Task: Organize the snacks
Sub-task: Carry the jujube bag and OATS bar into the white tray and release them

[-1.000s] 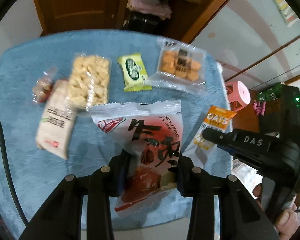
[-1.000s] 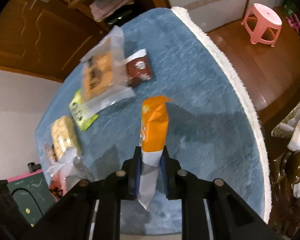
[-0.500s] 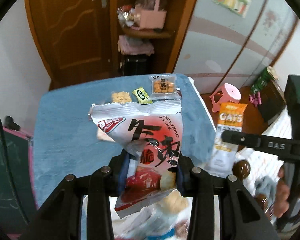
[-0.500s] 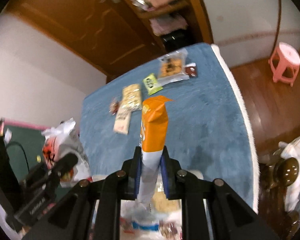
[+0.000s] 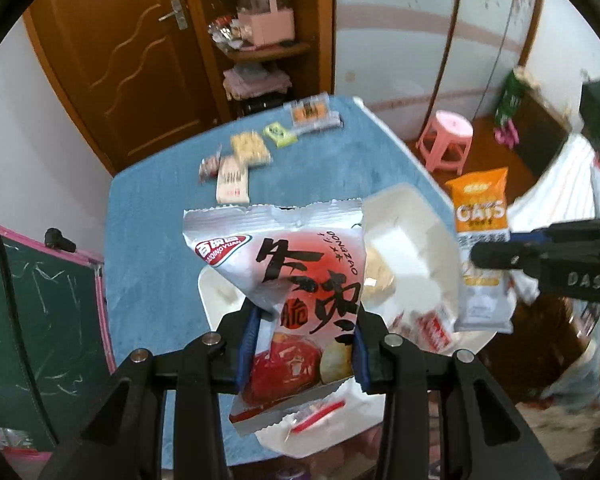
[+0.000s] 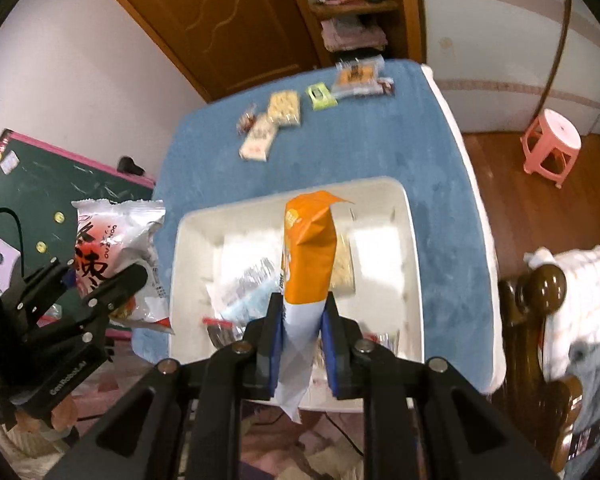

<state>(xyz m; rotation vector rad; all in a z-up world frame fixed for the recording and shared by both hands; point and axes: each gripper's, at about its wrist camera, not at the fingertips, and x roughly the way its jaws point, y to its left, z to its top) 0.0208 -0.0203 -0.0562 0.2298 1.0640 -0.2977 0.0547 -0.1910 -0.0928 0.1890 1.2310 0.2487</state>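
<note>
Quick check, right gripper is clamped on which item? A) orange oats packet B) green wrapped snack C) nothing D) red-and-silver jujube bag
A: in the right wrist view the right gripper is shut on the orange oats packet, above the white bin.

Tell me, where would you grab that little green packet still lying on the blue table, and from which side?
I'd come straight down on the green packet and pinch it across its narrow width, near the middle. It lies flat on the blue table, and the clear biscuit pack crowds one end, so its long edges look the freest.
</note>
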